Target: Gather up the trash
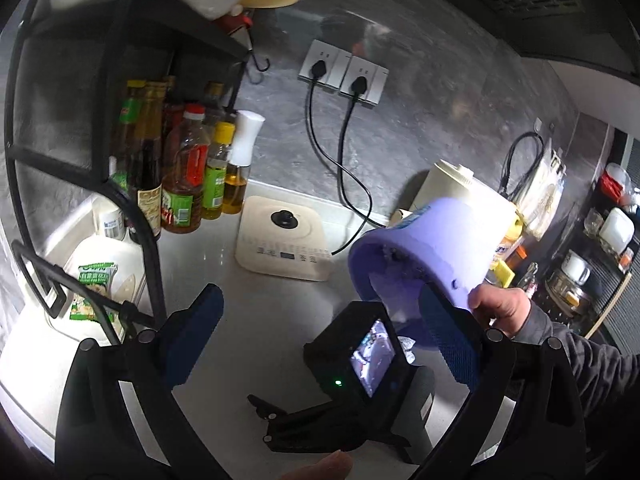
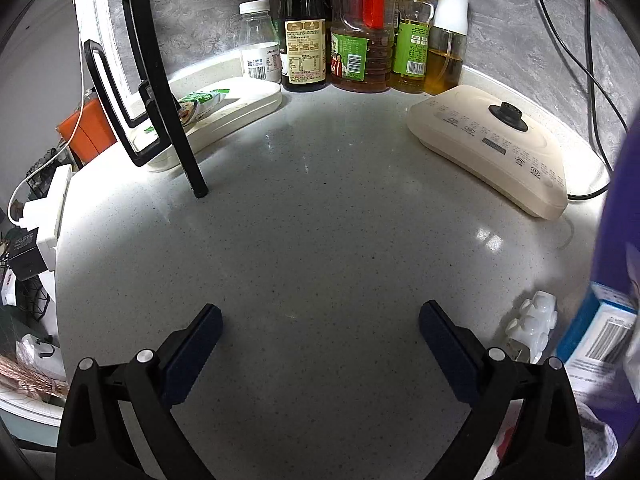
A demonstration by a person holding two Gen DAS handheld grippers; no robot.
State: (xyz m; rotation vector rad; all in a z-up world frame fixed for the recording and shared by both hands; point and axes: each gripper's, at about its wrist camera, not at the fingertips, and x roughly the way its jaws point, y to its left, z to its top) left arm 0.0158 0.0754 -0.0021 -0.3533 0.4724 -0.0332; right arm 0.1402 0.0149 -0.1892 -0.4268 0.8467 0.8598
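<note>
In the left wrist view, the left tongs stand spread, gripping nothing. A tipped purple bin sits at their 1 o'clock, held by a bare hand above the counter. The right tongs are spread too and grip nothing; a crumpled white scrap lies on the counter at their 3 o'clock, just beside the right finger, with a blue-and-white carton beyond it.

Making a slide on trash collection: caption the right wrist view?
Open right gripper hovers over the speckled counter, white crumpled trash beside its right finger.
</note>
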